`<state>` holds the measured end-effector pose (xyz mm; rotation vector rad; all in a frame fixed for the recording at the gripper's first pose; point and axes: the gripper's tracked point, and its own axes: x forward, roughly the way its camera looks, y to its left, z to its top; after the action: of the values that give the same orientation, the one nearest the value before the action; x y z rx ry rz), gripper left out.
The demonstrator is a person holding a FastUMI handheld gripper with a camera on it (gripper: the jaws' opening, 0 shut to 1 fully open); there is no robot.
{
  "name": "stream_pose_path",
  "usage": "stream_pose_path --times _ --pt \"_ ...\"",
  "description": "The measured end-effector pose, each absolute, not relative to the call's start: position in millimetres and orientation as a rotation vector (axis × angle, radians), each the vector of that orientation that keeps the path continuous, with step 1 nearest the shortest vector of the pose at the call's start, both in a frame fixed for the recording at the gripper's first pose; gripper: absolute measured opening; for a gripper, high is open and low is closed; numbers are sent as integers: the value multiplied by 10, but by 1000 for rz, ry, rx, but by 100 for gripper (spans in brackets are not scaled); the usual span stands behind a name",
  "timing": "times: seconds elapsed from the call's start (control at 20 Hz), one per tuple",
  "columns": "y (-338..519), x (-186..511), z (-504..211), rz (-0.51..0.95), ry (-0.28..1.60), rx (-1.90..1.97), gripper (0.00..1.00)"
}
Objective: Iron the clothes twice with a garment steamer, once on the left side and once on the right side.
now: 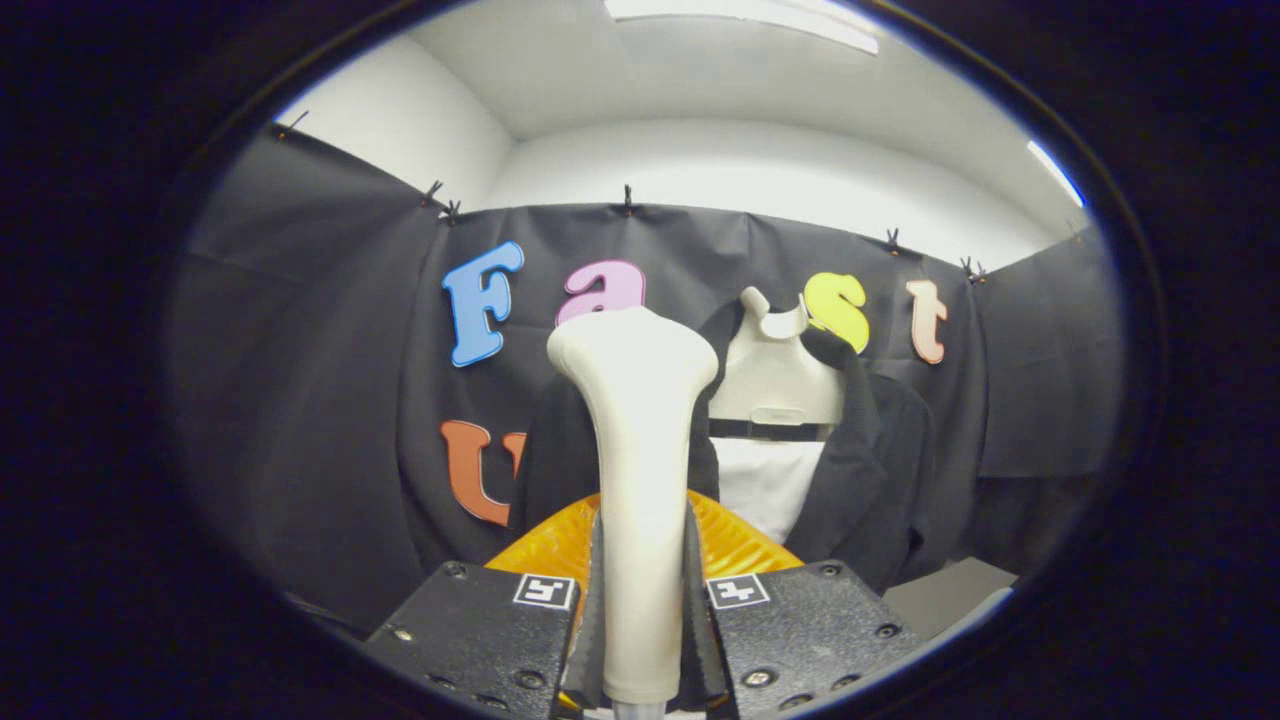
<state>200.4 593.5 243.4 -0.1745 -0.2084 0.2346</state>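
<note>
The hand-held gripper (pixel 640 600) has both fingers pressed against the handle of the steamer (pixel 640 440), one on each side, so it pinches the handle low down and carries the steamer upright between them. The cream handle rises from the fingers and widens at the top into the steamer's head, whose back faces the camera; which way the steam face points is not visible, though it seems to look toward the clothes. Just behind the handle, right above the fingers, sits an orange ribbed part (pixel 545 545), apparently belonging to the gripper or the steamer's base; I cannot tell which. Beyond the fingers, ahead and a little to the right, a dark jacket (pixel 870 450) hangs on a pale hanger (pixel 775 375) with a white shirt (pixel 765 485) showing in its open front. The steamer's head covers part of the jacket's left half from here, yet whether it touches the cloth cannot be told; it looks near rather than pressed on. A corner of the table (pixel 945 590) shows low to the right. As a judgement, the steamer is picked up and brought toward the garment, and it seems lined up for the left side; nothing shows a finished pass, so both strokes may remain.
</note>
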Motion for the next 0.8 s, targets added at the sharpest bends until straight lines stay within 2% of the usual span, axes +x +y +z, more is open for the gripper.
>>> stream_pose_path --times 0.3,0.8 --pt "6024 2181 2256 162 -219 -253 35" --pt "5988 2147 1754 153 -167 -289 35"
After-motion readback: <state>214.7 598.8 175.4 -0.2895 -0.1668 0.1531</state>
